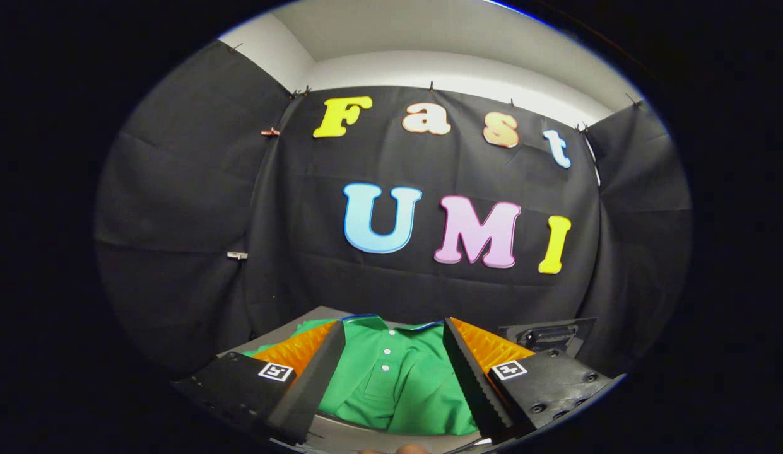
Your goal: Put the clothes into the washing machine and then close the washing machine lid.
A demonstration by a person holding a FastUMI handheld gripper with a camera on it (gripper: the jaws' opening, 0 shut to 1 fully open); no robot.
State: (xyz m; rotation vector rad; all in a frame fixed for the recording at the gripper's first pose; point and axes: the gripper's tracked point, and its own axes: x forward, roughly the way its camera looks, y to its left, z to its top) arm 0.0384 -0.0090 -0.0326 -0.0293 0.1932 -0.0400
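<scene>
We hold the gripper (391, 372) with its fingers (315, 378) spread wide and released above the green shirt (397, 378), which lies flat on the desk (331, 435) between them. We judge pickup comes first: lower, then pinch the cloth.

Booth surroundings behind the work area

A flat grey tabletop (284, 334) runs up to the draped black cloth wall (195, 214), which hangs pinned by small metal clips (237, 255); above the cloth, a plain white upper wall (441, 66) meets a pale ceiling.
</scene>
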